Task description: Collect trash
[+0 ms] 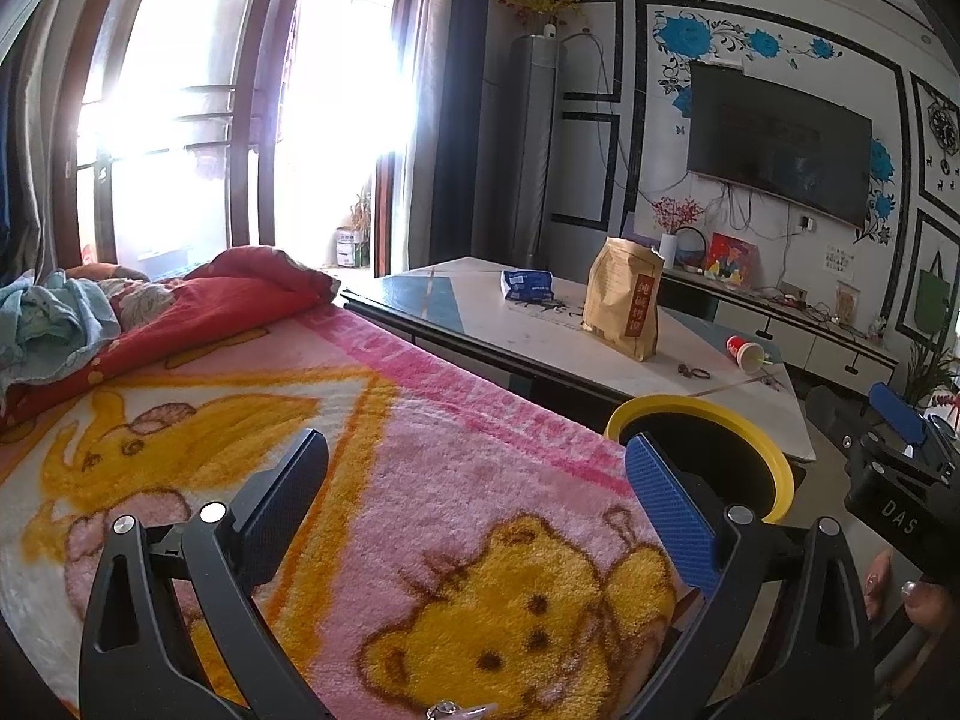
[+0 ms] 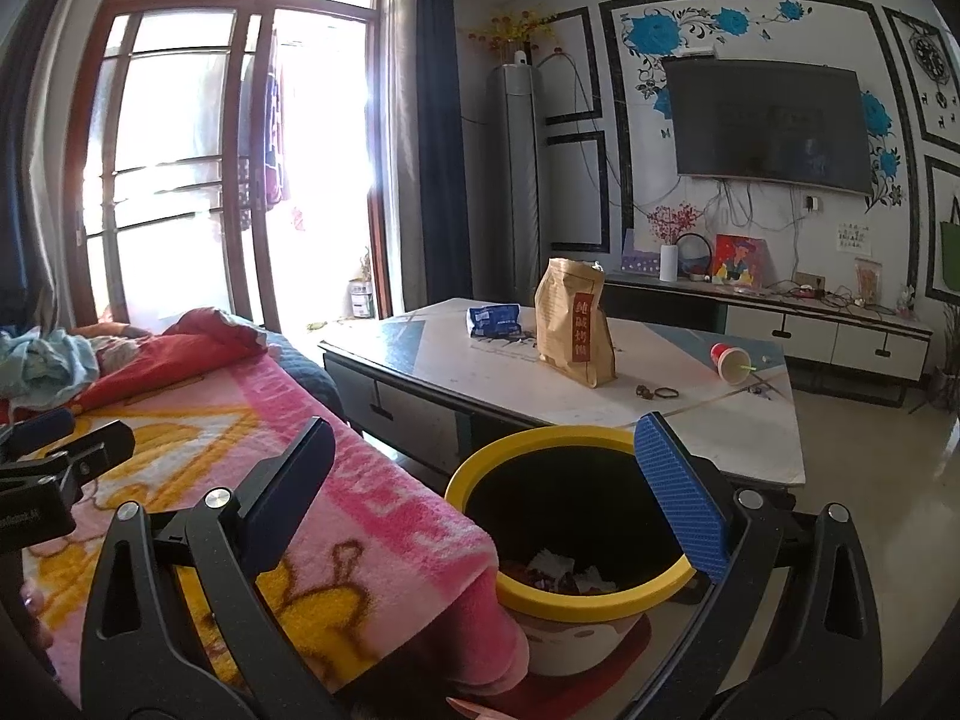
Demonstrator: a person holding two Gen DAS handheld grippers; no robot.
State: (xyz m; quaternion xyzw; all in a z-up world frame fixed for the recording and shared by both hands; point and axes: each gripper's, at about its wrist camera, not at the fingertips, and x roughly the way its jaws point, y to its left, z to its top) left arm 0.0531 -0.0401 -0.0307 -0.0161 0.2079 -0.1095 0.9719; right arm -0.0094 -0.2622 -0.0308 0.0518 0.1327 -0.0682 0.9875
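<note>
Both grippers, left [image 1: 477, 468] and right [image 2: 483, 456], spread wide, empty, above yellow-rimmed black bin [image 2: 600, 597]; tipped red paper cup [image 2: 729, 361] on marble desk [image 2: 480, 372].

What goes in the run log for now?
left: open, empty | right: open, empty | bin: holds trash | table: bag, cup, packet

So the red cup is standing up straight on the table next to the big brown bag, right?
Not quite. The red cup is on the table near the big brown bag, but it is lying on its side, not standing up. Its open mouth faces the camera with a green straw sticking out. The right wrist view shows this best.
</note>
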